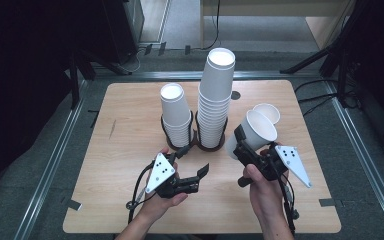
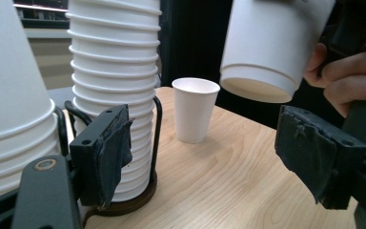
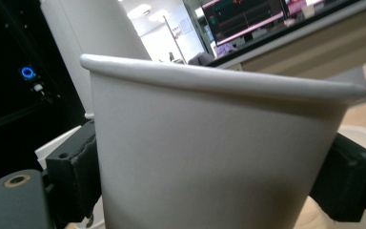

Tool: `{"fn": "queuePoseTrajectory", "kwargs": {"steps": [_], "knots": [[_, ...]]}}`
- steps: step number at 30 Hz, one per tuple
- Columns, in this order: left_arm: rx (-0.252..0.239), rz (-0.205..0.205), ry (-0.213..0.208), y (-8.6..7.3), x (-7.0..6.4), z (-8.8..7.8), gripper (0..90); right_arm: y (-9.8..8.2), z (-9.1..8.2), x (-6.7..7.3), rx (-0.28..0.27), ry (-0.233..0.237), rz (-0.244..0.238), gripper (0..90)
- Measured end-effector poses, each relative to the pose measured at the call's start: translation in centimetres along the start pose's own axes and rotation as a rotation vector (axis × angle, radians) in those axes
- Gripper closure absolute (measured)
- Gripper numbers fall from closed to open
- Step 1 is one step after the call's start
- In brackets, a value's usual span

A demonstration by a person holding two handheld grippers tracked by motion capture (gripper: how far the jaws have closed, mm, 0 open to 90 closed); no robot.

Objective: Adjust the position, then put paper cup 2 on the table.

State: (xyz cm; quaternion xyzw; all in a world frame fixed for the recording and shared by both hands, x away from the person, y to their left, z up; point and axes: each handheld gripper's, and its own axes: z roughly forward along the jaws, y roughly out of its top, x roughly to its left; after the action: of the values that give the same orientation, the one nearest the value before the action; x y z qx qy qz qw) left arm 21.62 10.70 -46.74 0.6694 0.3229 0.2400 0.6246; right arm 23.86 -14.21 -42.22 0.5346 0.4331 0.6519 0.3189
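paper cup [image 1: 257, 131] in right gripper [image 1: 241, 145]

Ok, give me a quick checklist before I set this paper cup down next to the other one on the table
1. Right gripper grips the lifted white paper cup: ok.
2. Lifted cup is level: not ok, tilted.
3. Single white paper cup standing on the wooden table is upright: ok.
4. Bare table beside it: ok.
5. Left gripper holds nothing, fingers apart: ok.
6. Two cup stacks in the black wire holder stand apart from the drop spot: ok.
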Motion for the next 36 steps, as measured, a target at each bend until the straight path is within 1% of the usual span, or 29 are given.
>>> {"fn": "queuePoseTrajectory", "kwargs": {"steps": [2,3,4,5,8,9,12,13,14,16,18,20,23,25,26,28,29,31,36], "knots": [[0.005,-0.01,0.005,0.0,0.3,-0.1,19.4,0.1,-0.1,0.0,-0.013,-0.014,-0.082,12.9],[0.007,-0.012,0.008,0.0,0.4,-0.1,19.4,0.2,-0.2,-0.1,-0.018,-0.012,-0.116,12.9],[0.007,-0.009,0.013,0.0,0.5,-0.2,19.3,0.3,-0.3,-0.2,-0.018,-0.004,-0.139,12.9],[0.007,-0.013,0.014,0.1,0.6,-0.3,19.0,0.4,-0.3,-0.3,-0.018,-0.008,-0.16,12.9],[0.017,-0.009,0.023,0.2,1.0,-0.8,16.7,0.7,-0.4,-0.8,-0.014,-0.02,-0.201,12.6],[0.021,-0.011,0.025,0.2,1.2,-1.1,15.6,0.7,-0.4,-1.0,-0.012,-0.021,-0.204,12.5],[0.036,-0.022,0.04,0.0,2.1,-1.9,12.7,0.8,-0.4,-1.5,-0.022,-0.049,-0.22,12.6],[0.042,-0.029,0.049,-0.2,2.3,-2.2,12.0,0.8,-0.4,-1.6,-0.016,-0.043,-0.212,12.5],[0.047,-0.034,0.056,-0.4,2.6,-2.5,11.0,0.8,-0.4,-1.7,-0.015,-0.044,-0.214,12.5],[0.058,-0.047,0.069,-0.7,3.1,-3.0,9.9,0.7,-0.5,-1.8,-0.01,-0.032,-0.228,12.5],[0.065,-0.056,0.082,-1.0,3.5,-3.6,9.4,0.7,-0.5,-1.9,-0.014,-0.033,-0.241,12.4],[0.071,-0.054,0.099,-1.2,3.8,-4.2,9.1,0.8,-0.6,-2.1,-0.003,-0.016,-0.224,12.5],[0.078,-0.061,0.124,-1.7,4.5,-5.2,9.0,0.8,-0.7,-2.4,-0.023,0.011,-0.225,12.8],[0.085,-0.068,0.144,-2.0,5.0,-5.8,9.0,0.9,-0.7,-2.7,-0.038,-0.002,-0.245,13.0],[0.088,-0.084,0.152,-2.2,5.3,-6.1,9.0,0.9,-0.7,-2.9,-0.042,-0.005,-0.255,13.1],[0.096,-0.102,0.172,-2.7,5.9,-6.7,9.0,0.9,-0.7,-3.2,-0.069,-0.006,-0.274,13.2],[0.098,-0.108,0.182,-2.9,6.2,-7.0,9.0,0.9,-0.8,-3.4,-0.07,0.0,-0.285,13.2],[0.107,-0.119,0.201,-3.4,6.7,-7.6,9.0,1.0,-0.8,-3.7,-0.064,-0.003,-0.309,13.2],[0.123,-0.15,0.25,-4.6,8.3,-8.8,8.9,0.6,-0.8,-4.8,-0.069,-0.024,-0.351,13.2]]}}
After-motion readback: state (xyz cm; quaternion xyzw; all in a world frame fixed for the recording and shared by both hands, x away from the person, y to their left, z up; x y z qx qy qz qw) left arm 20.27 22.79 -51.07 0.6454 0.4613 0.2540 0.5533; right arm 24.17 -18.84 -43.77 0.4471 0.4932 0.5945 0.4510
